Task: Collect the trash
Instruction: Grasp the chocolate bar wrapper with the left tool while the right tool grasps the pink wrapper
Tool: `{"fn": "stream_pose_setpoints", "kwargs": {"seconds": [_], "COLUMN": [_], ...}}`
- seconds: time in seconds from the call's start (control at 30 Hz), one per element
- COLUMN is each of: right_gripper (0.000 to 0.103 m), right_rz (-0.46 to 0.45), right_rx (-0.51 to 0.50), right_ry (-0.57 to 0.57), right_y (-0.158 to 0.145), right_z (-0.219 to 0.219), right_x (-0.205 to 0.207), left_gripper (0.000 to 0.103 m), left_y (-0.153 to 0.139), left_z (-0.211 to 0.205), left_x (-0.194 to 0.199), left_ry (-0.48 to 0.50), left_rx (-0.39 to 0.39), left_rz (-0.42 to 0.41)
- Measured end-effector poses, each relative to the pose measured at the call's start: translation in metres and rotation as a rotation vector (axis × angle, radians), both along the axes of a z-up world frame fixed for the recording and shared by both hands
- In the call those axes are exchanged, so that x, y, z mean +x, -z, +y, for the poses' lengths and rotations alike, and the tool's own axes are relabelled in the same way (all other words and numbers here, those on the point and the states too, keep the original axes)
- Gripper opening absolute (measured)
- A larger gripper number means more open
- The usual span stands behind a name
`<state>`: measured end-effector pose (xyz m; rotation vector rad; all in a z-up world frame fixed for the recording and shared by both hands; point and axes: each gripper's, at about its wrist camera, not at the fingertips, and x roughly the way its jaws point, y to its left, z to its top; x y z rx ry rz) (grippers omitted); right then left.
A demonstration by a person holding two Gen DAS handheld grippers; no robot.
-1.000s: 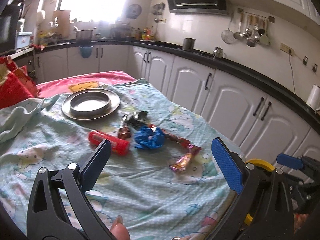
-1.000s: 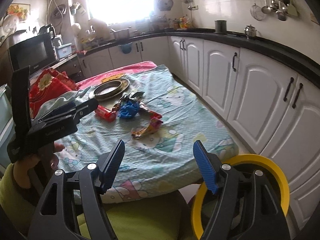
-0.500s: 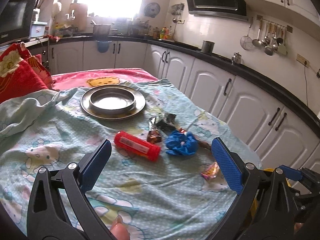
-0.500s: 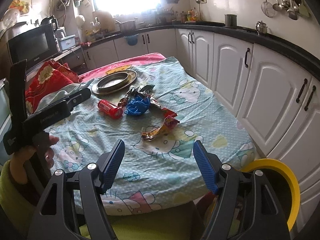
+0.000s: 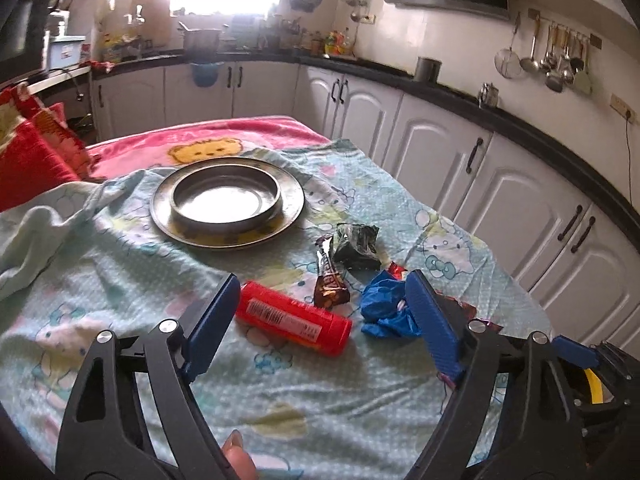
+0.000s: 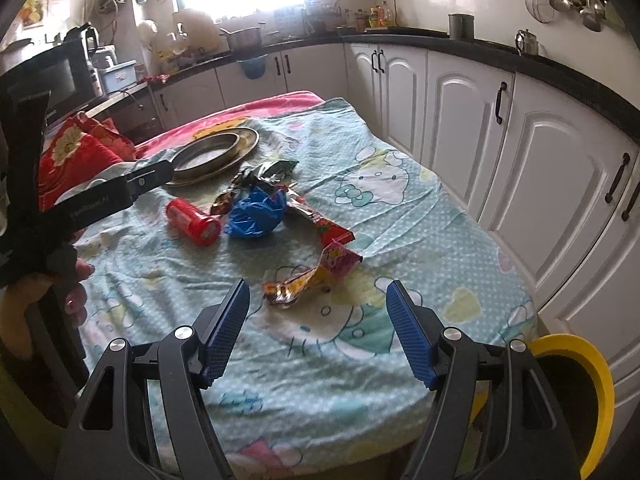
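Note:
Trash lies on a pale blue cloth-covered table (image 5: pixel 280 408). In the left wrist view a red tube (image 5: pixel 294 317) lies just ahead of my open left gripper (image 5: pixel 320 312), with a brown candy bar wrapper (image 5: pixel 330 280), a dark foil wrapper (image 5: pixel 356 245) and a crumpled blue bag (image 5: pixel 386 308) beside it. In the right wrist view my open right gripper (image 6: pixel 320 312) hovers just before a shiny pink-and-gold wrapper (image 6: pixel 310 276); the red tube (image 6: pixel 194 221), blue bag (image 6: pixel 258 212) and a red wrapper (image 6: pixel 328 230) lie beyond. Both grippers are empty.
A metal plate with a bowl (image 5: pixel 227 206) stands at the back of the table. A yellow-rimmed bin (image 6: pixel 576 400) stands off the table's right front corner. White cabinets (image 6: pixel 472 120) run along the right. Red cushions (image 6: pixel 76 156) lie at the left.
Both grippers have moved forward over the table toward the trash. The left one now has the red tube between its fingertips' line; the right one is close to the pink-gold wrapper.

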<state>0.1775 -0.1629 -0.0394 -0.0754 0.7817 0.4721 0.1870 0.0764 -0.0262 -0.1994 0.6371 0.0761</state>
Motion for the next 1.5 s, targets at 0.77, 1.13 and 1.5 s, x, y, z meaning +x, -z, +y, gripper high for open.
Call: {"fn": "stream_pose_setpoints", "kwargs": {"seconds": [0.77,1.13,1.5], "right_gripper": [0.034,0.019,0.017], "right_rz": [0.192,0.184,0.19], "right_rx": [0.033,0.003,-0.019], "right_ry": [0.059,-0.002,-0.049], "right_y": [0.05,0.047,0.044], "right_z": [0.016,0.009,0.009], "right_x": [0.056,0.037,0.021], "left_gripper": [0.056,0.013,0.011], "left_y": [0.046,0.058,0.032], "left_z": [0.014,0.005,0.013], "left_x": [0.098,0.106,0.076], "left_ry": [0.015,0.033,0.02], "left_rx": [-0.096,-0.067,-0.126], "left_rz": [0.26,0.316,0.181]}}
